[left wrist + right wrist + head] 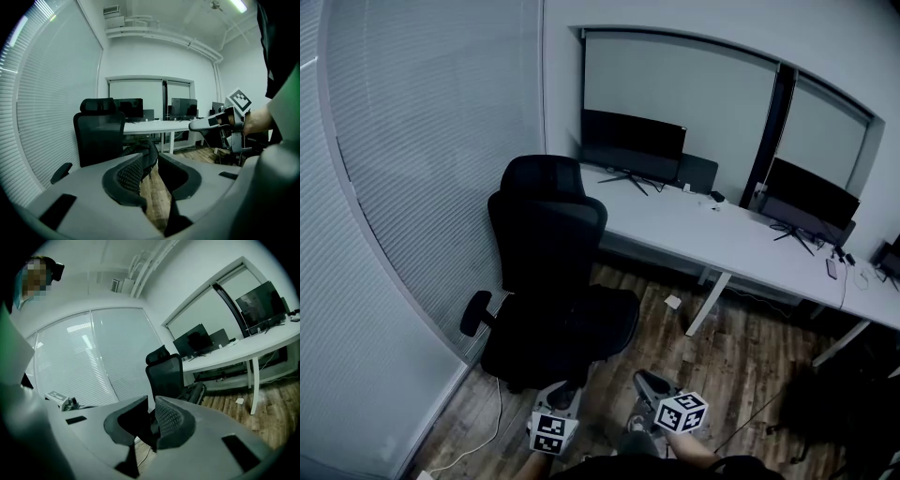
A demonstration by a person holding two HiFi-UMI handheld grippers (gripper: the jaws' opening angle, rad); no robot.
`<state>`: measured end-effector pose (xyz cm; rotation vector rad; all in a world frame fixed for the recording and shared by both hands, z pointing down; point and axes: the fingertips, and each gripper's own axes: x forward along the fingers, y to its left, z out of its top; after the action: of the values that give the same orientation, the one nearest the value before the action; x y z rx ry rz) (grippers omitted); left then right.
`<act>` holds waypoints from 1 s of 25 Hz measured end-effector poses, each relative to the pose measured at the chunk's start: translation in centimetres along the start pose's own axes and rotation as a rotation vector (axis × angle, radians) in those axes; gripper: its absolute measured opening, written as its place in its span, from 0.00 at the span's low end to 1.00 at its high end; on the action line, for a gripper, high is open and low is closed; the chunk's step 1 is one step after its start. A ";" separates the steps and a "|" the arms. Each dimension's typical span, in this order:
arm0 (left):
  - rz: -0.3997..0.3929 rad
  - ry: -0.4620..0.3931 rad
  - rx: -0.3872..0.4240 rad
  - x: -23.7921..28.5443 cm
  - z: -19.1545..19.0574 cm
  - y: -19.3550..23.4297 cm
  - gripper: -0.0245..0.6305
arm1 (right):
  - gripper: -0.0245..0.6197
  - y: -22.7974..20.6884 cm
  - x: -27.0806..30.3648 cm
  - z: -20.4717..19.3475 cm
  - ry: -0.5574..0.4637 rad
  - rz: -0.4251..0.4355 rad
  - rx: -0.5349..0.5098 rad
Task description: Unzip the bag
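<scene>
In the head view, the left gripper [559, 401] and the right gripper [651, 383] are held side by side at the bottom centre of the frame, above the wooden floor [722, 347]. No bag can be made out with certainty. A dark shape lies at the lower right of the frame, but it cannot be told whether this is the bag. The task is therefore judged as not yet begun: first the bag must be found and approached, then the zipper pull must be located.

An office chair [553, 272] stands just ahead, at centre left. A white desk [722, 234] with monitors [633, 141] runs across the upper right. A white cable [487, 427] lies on the floor at lower left. Free room is seen on the floor between the chair and the desk leg.

In the left gripper view, the left gripper [151, 161] is seen with its jaws spread. Only floor is seen between them. The right gripper [199, 124] is seen at the right.

In the right gripper view, the right gripper [151, 404] is seen with its jaws nearly together. A narrow gap remains and nothing is pinched.
</scene>
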<state>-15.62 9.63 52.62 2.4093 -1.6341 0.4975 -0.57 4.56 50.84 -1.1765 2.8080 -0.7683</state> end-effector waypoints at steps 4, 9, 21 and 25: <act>-0.003 -0.011 -0.001 0.1 0.3 -0.2 0.19 | 0.13 0.3 0.2 0.0 -0.002 -0.002 -0.021; -0.008 -0.010 -0.002 0.3 0.1 -0.8 0.13 | 0.11 0.5 0.1 -0.2 0.016 -0.011 -0.057; -0.042 -0.005 0.007 0.9 -0.4 -1.7 0.07 | 0.11 0.2 0.6 -0.6 0.016 -0.018 -0.051; -0.039 0.002 0.013 0.6 -0.5 -1.3 0.07 | 0.11 0.4 0.8 -0.8 0.017 -0.020 -0.042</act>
<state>-14.28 9.74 53.40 2.4439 -1.5844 0.5056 -1.55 4.57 51.51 -1.2109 2.8445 -0.7272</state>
